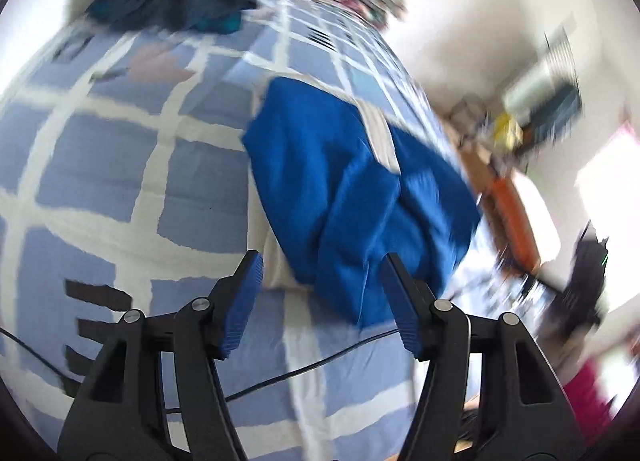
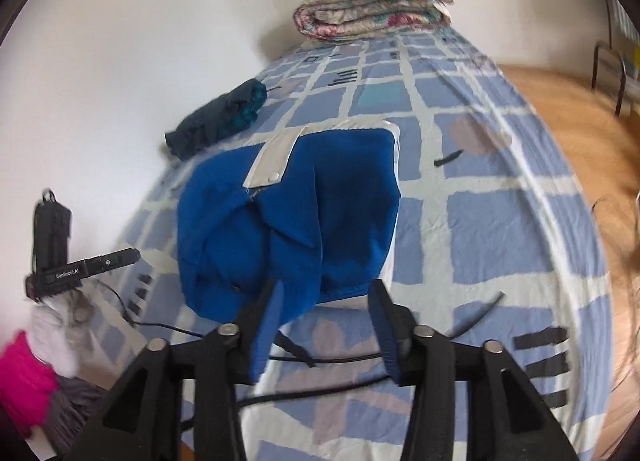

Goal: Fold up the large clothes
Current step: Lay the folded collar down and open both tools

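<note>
Right wrist only: other gripper [image 2: 80,267], wood floor [image 2: 560,109]

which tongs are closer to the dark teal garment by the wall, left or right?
Left, though only as a judgement. The dark teal garment lies beyond the blue garment's left side; the left tongs work that side, while the right tongs sit at its near right edge.
</note>
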Demonstrator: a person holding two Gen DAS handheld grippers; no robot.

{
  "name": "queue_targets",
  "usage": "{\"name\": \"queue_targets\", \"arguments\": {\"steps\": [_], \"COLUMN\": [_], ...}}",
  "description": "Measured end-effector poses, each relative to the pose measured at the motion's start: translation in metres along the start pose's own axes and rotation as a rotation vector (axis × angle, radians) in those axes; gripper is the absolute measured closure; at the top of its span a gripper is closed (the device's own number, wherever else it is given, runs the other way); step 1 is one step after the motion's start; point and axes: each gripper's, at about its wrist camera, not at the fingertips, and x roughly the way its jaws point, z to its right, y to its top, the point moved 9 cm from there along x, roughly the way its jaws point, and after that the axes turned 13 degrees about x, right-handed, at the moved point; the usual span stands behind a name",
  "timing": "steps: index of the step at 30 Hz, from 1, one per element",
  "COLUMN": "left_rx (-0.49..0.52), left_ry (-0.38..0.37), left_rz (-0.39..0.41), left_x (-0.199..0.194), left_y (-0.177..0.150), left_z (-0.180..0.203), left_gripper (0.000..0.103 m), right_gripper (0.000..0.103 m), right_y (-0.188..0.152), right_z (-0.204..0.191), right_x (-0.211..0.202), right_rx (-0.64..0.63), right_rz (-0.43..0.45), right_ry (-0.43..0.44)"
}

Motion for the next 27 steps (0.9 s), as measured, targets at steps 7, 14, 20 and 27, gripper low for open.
{"name": "queue_targets", "arguments": {"steps": [7, 14, 20, 27], "left_rx": [-0.226, -0.26, -0.217, -0.228], "left_ry": [-0.089, -0.118, -0.12, -0.055], "left_rz": [-0.048, -0.109, -0.084, -0.121], "left_x": [0.04, 0.074, 0.06, 0.059], "left_y": [0.004, -0.004, 0.001, -0.024], "left_z": [-0.032, -0.033, -0.019, -0.03], "left_gripper": [0.041, 0.083, 0.099, 0.1], "right_gripper": [0.045, 0.061, 0.103, 0.103], "right_y": [0.014, 0.018, 0.02, 0.008], "right_z": [0.018, 0.024, 0.017, 0.023], "right_x": [0.039, 0.075, 0.067, 0.053], "right_rx": [0.126, 0.154, 0.227, 0.313], "right_rz": [-0.037, -0.088, -0.111, -0.14], "right_ry": [0.024, 0.014, 0.122, 0.194]}}
